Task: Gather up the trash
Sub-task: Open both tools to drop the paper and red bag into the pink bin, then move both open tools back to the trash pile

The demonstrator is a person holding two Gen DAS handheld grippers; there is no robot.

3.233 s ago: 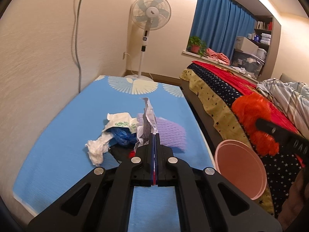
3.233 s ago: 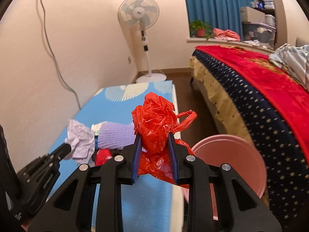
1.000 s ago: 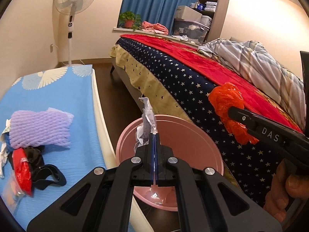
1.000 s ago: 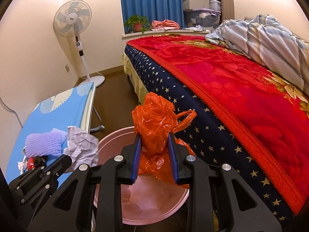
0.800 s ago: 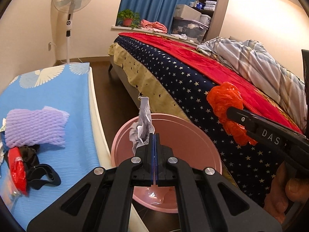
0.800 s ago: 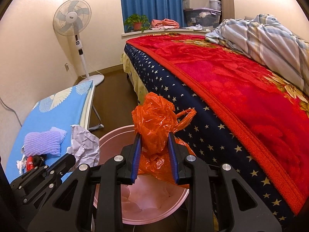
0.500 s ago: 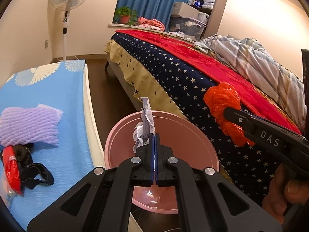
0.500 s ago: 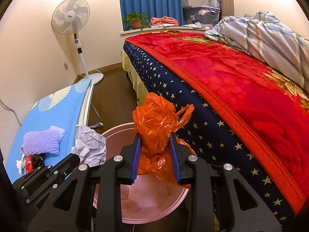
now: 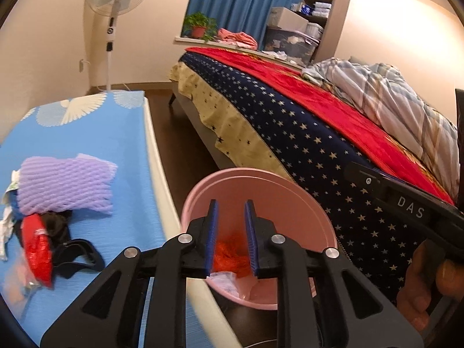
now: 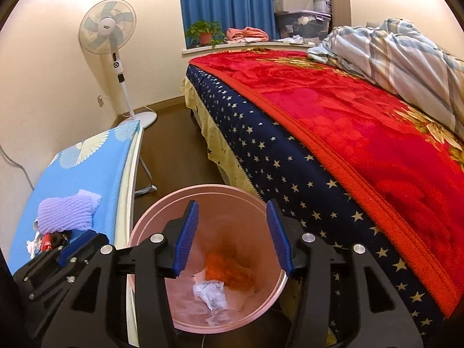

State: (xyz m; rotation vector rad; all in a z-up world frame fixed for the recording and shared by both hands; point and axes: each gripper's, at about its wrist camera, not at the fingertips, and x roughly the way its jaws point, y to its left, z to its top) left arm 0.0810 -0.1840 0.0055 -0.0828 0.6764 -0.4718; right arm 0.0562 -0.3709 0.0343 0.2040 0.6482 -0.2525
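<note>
A pink bin (image 10: 262,301) (image 9: 261,188) stands on the floor between the blue table and the bed. Inside it lie an orange plastic bag (image 10: 229,272) (image 9: 229,252) and a crumpled grey paper (image 10: 210,293). My right gripper (image 10: 233,236) hangs over the bin, its jaws opening, nothing between them. My left gripper (image 9: 230,229) is also above the bin, jaws opening with nothing held. On the table remain a purple foam net (image 9: 63,185) (image 10: 65,213), a red wrapper (image 9: 36,243), a black strap (image 9: 76,256) and white tissue (image 9: 5,232).
A bed with a red and star-patterned blanket (image 10: 333,133) runs along the right. The blue-covered table (image 9: 87,139) is at the left, and a standing fan (image 10: 108,29) is behind it. Brown floor lies between table and bed. A hand (image 9: 420,290) holds the right gripper.
Both grippers let go over the bin: the orange bag left the right jaws and the crumpled paper left the left jaws, and both now lie inside the bin.
</note>
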